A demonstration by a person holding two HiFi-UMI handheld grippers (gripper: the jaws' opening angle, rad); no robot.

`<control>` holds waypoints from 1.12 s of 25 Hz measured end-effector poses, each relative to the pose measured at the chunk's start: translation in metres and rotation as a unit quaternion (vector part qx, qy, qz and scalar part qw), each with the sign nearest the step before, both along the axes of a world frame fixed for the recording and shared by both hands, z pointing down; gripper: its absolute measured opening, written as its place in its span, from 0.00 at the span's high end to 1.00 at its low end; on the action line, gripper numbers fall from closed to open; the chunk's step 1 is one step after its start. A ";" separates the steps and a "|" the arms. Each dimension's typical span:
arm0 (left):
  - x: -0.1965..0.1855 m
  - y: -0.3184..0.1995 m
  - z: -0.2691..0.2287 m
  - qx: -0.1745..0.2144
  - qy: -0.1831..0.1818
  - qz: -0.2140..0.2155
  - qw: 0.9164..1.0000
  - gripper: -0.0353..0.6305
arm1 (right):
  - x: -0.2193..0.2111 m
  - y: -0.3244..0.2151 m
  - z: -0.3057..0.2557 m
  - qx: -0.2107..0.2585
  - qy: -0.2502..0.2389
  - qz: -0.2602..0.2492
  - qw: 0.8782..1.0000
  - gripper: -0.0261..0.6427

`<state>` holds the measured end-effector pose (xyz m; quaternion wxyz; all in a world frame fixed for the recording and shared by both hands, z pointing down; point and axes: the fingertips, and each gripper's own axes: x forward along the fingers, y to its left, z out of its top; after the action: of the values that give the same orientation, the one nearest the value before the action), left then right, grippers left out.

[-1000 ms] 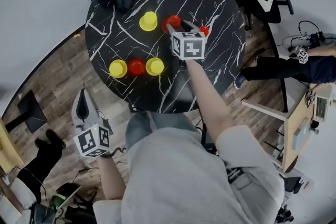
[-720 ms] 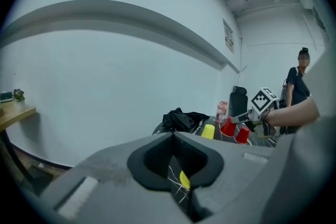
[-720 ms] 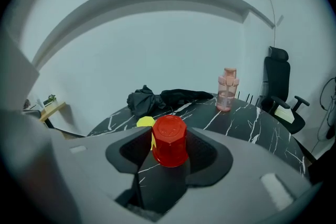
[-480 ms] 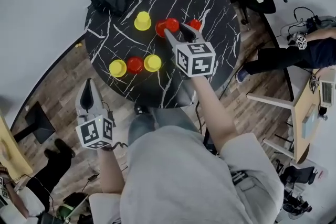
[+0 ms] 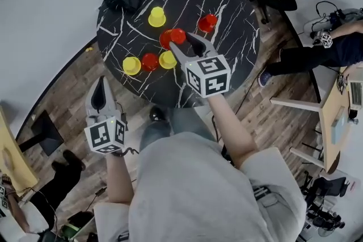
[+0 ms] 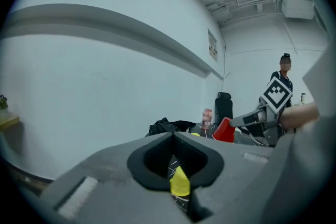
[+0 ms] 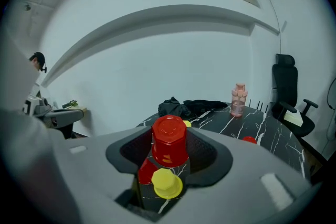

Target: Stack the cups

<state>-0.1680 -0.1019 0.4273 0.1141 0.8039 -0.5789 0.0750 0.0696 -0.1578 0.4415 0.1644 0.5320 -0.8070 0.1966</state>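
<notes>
Cups (image 5: 156, 17) on black marbled table (image 5: 227, 51) | wood floor (image 5: 68, 93) | right fingers (image 5: 200, 46) grasp red cup (image 5: 173, 37) | left fingers (image 5: 101, 92) clenched

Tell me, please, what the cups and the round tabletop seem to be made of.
The red cup and yellow cups look like moulded plastic: flat, saturated colour, smooth semi-gloss skin, crisp faceted base. The tabletop looks like polished black marble with white veins, though a printed laminate would look the same from here.
</notes>
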 end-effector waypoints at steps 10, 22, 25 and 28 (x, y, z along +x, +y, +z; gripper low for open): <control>-0.030 0.023 -0.008 0.012 -0.001 -0.016 1.000 0.94 | -0.072 0.024 0.013 -0.013 0.019 -0.070 0.997 0.65; -0.085 0.047 0.001 0.003 0.003 -0.073 0.997 0.94 | -0.124 0.024 0.042 -0.054 0.076 -0.118 0.989 0.65; -0.093 0.049 0.004 0.001 0.004 -0.081 0.997 0.94 | -0.128 0.022 0.048 -0.059 0.083 -0.119 0.988 0.65; -0.097 0.051 0.005 -0.001 0.005 -0.085 0.996 0.94 | -0.129 0.022 0.051 -0.063 0.084 -0.117 0.988 0.65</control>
<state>-0.2654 -0.0508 0.4326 0.1238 0.7521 -0.6443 0.0619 -0.0599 -0.1359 0.4921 0.2868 0.4372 -0.8330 0.1810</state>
